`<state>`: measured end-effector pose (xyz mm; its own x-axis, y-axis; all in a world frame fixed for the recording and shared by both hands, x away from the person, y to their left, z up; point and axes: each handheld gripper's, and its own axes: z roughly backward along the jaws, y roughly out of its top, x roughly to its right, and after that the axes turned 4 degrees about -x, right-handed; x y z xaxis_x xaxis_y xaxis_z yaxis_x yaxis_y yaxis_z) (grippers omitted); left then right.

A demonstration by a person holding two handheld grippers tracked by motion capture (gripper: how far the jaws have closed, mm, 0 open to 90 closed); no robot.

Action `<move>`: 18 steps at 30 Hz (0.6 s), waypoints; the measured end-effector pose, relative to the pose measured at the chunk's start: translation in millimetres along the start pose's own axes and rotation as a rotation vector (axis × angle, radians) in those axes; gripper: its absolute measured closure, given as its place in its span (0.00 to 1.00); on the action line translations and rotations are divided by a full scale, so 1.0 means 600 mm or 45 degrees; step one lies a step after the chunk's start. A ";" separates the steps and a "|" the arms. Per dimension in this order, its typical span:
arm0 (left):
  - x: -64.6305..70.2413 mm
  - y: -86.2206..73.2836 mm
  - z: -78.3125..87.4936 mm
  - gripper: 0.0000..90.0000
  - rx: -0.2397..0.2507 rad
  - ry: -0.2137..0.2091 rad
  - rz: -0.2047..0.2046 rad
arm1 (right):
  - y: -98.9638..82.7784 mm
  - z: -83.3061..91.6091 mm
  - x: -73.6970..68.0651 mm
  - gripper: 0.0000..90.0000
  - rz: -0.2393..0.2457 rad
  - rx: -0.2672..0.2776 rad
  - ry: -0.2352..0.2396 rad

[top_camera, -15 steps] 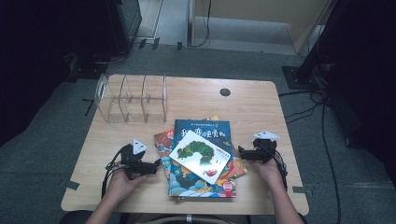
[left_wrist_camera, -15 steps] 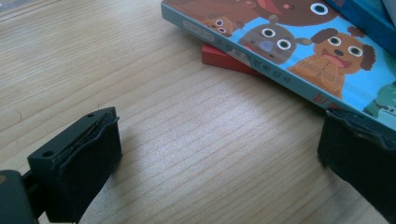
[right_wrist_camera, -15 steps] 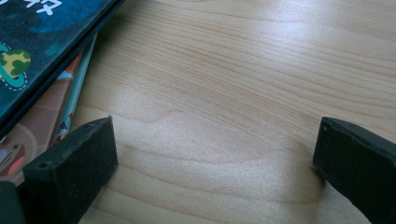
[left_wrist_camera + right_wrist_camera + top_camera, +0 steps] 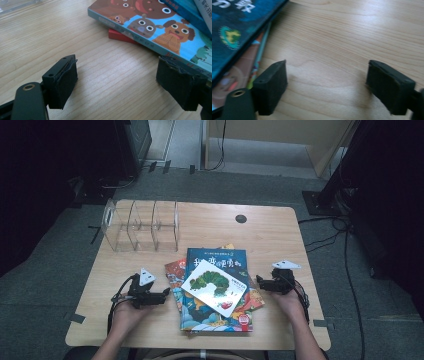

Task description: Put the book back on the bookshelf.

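A pile of picture books [image 4: 215,292] lies in the middle of the wooden table [image 4: 210,227], a white caterpillar book [image 4: 216,287] on top, turned askew. My left gripper [image 4: 167,295] rests on the table just left of the pile, jaws wide open and empty. In the left gripper view its gripper [image 4: 116,83] faces bare wood, with a cartoon-animal book [image 4: 155,27] and a red book edge [image 4: 121,36] just ahead. My right gripper [image 4: 259,282] sits at the pile's right side, open. In the right gripper view its gripper [image 4: 327,86] is over wood, with book edges [image 4: 242,32] at the left.
A clear plastic divider rack [image 4: 141,225] with three slots stands at the table's back left. A dark round grommet [image 4: 241,218] sits near the far edge. Cables [image 4: 345,250] run over the floor to the right. Bare wood lies between rack and books.
Both grippers sit about where they were beside the pile; no clear movement. The books have not shifted.
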<state>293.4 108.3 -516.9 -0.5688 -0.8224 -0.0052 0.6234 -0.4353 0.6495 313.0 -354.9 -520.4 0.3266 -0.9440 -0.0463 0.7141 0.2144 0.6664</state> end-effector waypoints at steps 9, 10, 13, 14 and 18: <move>0.005 0.010 0.010 0.37 -0.008 -0.045 -0.082 | 0.009 0.011 -0.002 0.38 -0.007 -0.031 0.067; 0.006 0.011 0.012 0.39 0.002 -0.041 -0.098 | 0.010 0.013 -0.004 0.39 0.006 -0.022 0.061; 0.005 0.015 0.017 0.46 0.012 -0.077 -0.079 | 0.013 0.022 -0.010 0.41 0.031 0.009 0.044; 0.003 0.017 0.017 0.46 0.005 -0.113 -0.061 | 0.014 0.025 -0.012 0.43 0.033 0.017 0.048; -0.002 0.028 0.022 0.51 -0.013 -0.170 -0.069 | 0.016 0.035 -0.018 0.50 0.021 0.034 0.100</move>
<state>297.5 106.7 -496.0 -0.6675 -0.7420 0.0616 0.5950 -0.4818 0.6433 303.4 -348.1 -497.9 0.3864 -0.9177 -0.0925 0.6917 0.2220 0.6872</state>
